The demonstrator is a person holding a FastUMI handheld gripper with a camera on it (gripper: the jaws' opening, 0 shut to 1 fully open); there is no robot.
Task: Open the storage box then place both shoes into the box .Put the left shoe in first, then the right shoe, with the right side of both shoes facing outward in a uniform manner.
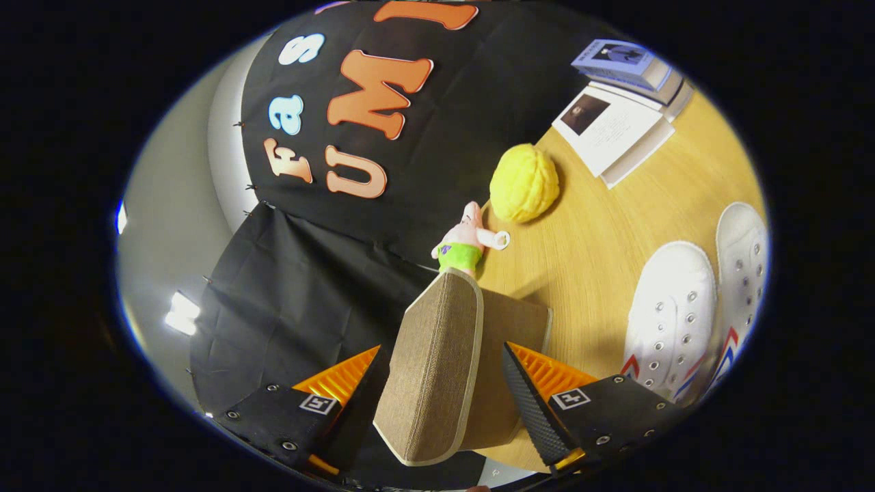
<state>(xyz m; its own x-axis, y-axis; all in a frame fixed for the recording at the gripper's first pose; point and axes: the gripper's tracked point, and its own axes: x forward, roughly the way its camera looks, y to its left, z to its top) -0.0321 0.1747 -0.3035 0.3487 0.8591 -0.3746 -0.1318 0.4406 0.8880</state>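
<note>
Box [437, 369]: brown fabric with pale trim, between the fingers of the gripper [444, 396], at the near edge of the counter [588, 253]. Flap or lid panel raised on edge, tilted, with a second brown panel behind it toward the right finger. Whether open fully cannot be told.

Gripper: set moderately wide, one finger on each side of the raised panel. Left finger [359, 396] close against the panel's outer face; contact cannot be confirmed. Right finger [530, 403] just beside the rear panel; contact likewise unclear. Firm hold not established.

Shoes: two white lace-up shoes with red and blue side stripes, side by side on the counter, beyond and to the right of the right finger. Nearer shoe [666, 321] just beside the farther shoe [742, 273], toes pointing away from the gripper. Both outside the box.

Plush toy [465, 242]: pink with green shorts, just beyond the panel's top edge, at the counter's edge against the black cloth wall [294, 301].

Yellow ball [524, 182]: lumpy, round, just past the toy on the counter.

Books: one white book [612, 130] lying flat at the far end of the counter, a blue-covered book [625, 63] next to it, farther still.
</note>
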